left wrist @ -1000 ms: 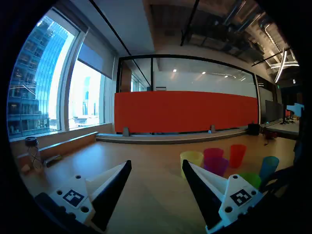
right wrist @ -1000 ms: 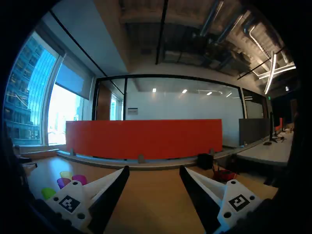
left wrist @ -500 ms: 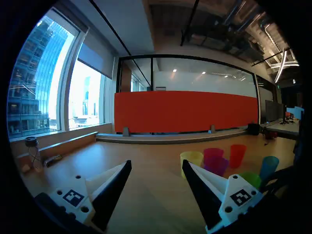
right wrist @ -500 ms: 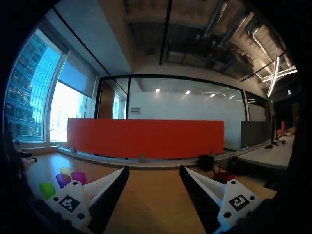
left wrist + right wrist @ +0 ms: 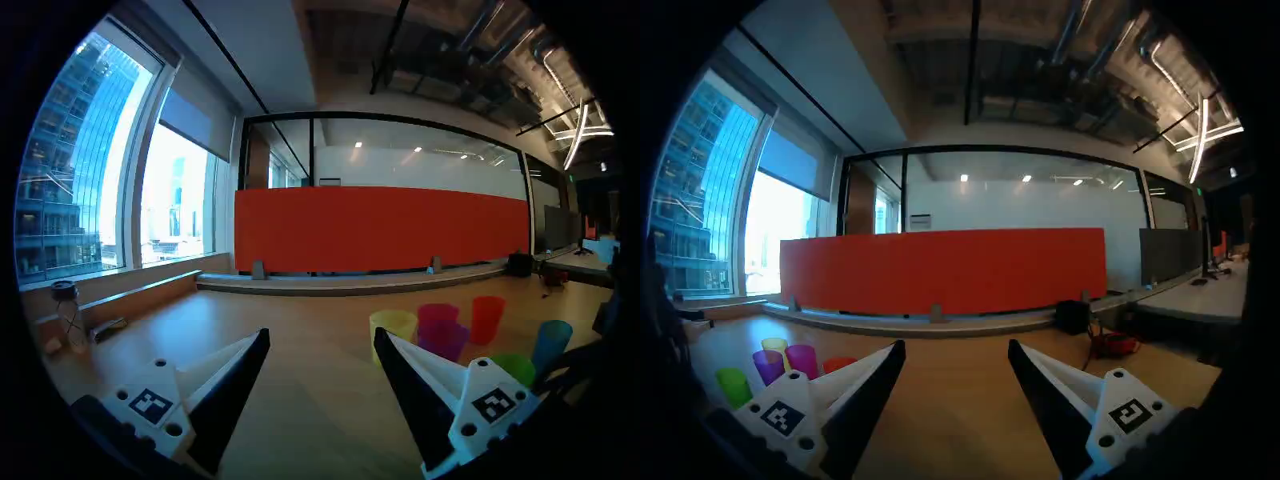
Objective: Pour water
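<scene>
Several coloured plastic cups stand together on the wooden table (image 5: 304, 400): a yellow cup (image 5: 392, 330), a magenta cup (image 5: 437, 314), a purple cup (image 5: 445, 339), a red cup (image 5: 486, 317), a teal cup (image 5: 551, 342) and a green cup (image 5: 514, 366). My left gripper (image 5: 320, 352) is open just left of them, with nothing between its fingers. In the right gripper view the same cluster sits far left: green cup (image 5: 734, 385), purple cup (image 5: 768, 366), magenta cup (image 5: 802, 359), yellow cup (image 5: 774, 346), red cup (image 5: 838, 364). My right gripper (image 5: 956, 360) is open and holds nothing.
A long orange divider panel (image 5: 376, 228) runs across the back of the table. A small dark-capped bottle (image 5: 66, 308) stands on the window ledge at the left. Desks with monitors (image 5: 1200, 296) lie to the right. A dark bag (image 5: 1072, 317) rests by the divider.
The right gripper view has tilted down and turned slightly, so the cups appear a bit higher and more of the red cup shows. The left gripper has held still.
</scene>
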